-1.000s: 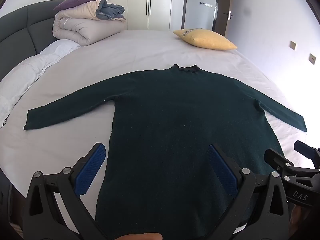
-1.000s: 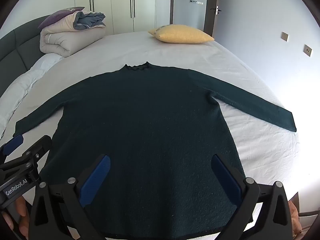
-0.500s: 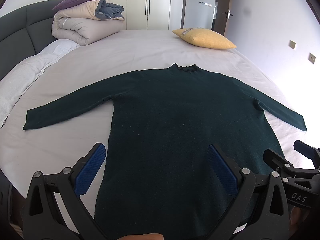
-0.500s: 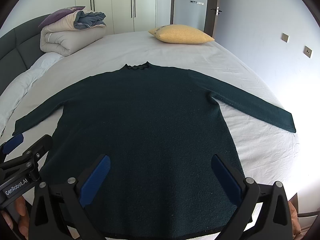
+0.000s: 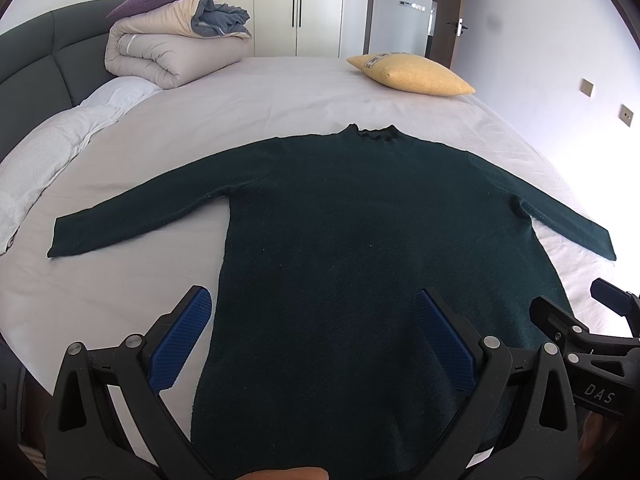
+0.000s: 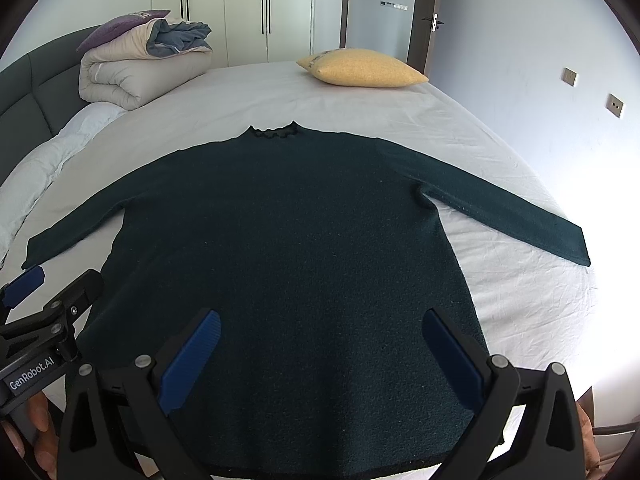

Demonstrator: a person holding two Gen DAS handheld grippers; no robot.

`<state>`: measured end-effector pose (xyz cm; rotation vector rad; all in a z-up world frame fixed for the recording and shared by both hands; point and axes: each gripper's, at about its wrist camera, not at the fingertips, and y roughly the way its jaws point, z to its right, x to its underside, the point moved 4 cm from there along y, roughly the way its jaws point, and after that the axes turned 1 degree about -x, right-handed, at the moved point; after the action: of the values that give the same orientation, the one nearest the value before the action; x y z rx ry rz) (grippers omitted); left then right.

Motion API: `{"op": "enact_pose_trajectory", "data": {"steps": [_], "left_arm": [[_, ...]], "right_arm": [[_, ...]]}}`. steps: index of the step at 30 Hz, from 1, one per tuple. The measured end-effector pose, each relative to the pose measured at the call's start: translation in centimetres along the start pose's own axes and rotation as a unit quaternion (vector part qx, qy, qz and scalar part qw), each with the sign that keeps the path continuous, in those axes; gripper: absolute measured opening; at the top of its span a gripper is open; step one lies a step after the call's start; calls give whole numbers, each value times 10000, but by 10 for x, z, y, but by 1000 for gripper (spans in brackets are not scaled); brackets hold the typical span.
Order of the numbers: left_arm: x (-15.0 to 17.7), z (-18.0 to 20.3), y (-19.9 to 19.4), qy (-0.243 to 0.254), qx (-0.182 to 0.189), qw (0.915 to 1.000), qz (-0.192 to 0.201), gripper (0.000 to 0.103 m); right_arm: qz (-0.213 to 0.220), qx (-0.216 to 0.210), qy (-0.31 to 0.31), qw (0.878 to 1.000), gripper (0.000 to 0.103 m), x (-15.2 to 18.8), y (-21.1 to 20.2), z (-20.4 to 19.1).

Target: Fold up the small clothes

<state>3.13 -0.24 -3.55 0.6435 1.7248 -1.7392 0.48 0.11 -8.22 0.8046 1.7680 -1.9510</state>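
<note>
While both tools hang above the near hem, the left hand-held gripper (image 5: 312, 340) has its blue-padded fingers (image 5: 180, 344) spread wide and holds nothing; one pad sits over bare sheet, the other over dark knit. The right hand-held gripper (image 6: 320, 352) is likewise spread wide and empty, both pads over the lower body of the garment. Each tool shows at the edge of the other's view, so they are side by side.

Beneath them the dark green sweater (image 6: 288, 248) lies flat and face-up on the bed (image 6: 400, 116), hem toward the cameras, ruffled collar (image 6: 276, 132) at the far end, and both sleeves stretched straight out to either side. The white sheet around it is lightly creased.

Farther off, a yellow pillow (image 6: 360, 68) rests near the far edge of the bed, and a rolled beige duvet (image 5: 168, 56) lies against the dark padded headboard (image 5: 44, 72), with a purple cushion on top. White wardrobe doors (image 6: 248, 8) stand behind.
</note>
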Motion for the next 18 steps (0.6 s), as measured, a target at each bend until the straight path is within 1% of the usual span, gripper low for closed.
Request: {"op": "enact_pose_trajectory", "data": {"steps": [18], "left_arm": [[5,-4,4,13,-65,10000,3,103]], "right_arm": [[13,58,-15,10000,103,2,3,4]]}}
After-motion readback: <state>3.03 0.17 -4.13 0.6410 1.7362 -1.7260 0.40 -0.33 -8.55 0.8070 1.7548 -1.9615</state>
